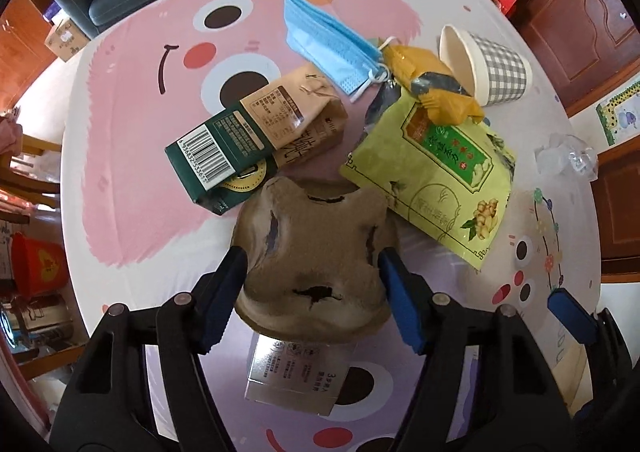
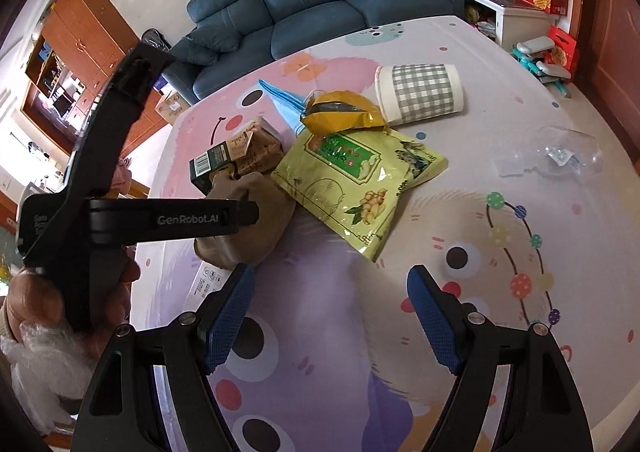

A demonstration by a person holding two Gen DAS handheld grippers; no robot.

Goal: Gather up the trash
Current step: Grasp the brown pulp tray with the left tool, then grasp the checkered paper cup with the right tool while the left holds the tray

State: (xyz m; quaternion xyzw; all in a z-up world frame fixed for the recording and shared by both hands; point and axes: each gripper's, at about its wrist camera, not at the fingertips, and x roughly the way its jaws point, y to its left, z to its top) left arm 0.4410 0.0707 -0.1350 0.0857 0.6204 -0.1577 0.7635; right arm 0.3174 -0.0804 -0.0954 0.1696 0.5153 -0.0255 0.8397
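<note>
The left gripper (image 1: 312, 272) pinches the crumpled brown paper bag (image 1: 316, 252) between its blue fingers, seemingly lifting it clear of the pile. The right gripper (image 2: 332, 316) waits spread and empty; the remaining trash, like the green snack pouch (image 2: 356, 180), lies toward twelve o'clock on the table (image 2: 500, 332).

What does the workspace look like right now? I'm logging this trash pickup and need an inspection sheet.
Surface: table under a pastel cartoon-print cloth.
Job's things: brown crumpled paper piece, green-and-tan carton, blue face mask, yellow wrapper, yellow-green snack bag, checked paper cup on its side, clear crumpled plastic, silver box.
Clutter: nothing seen beyond the trash.
Grippers: left gripper shut on the brown crumpled paper piece; right gripper open, nothing between its fingers.
Cables: nothing seen.
Surroundings: blue sofa, wooden cabinet.
</note>
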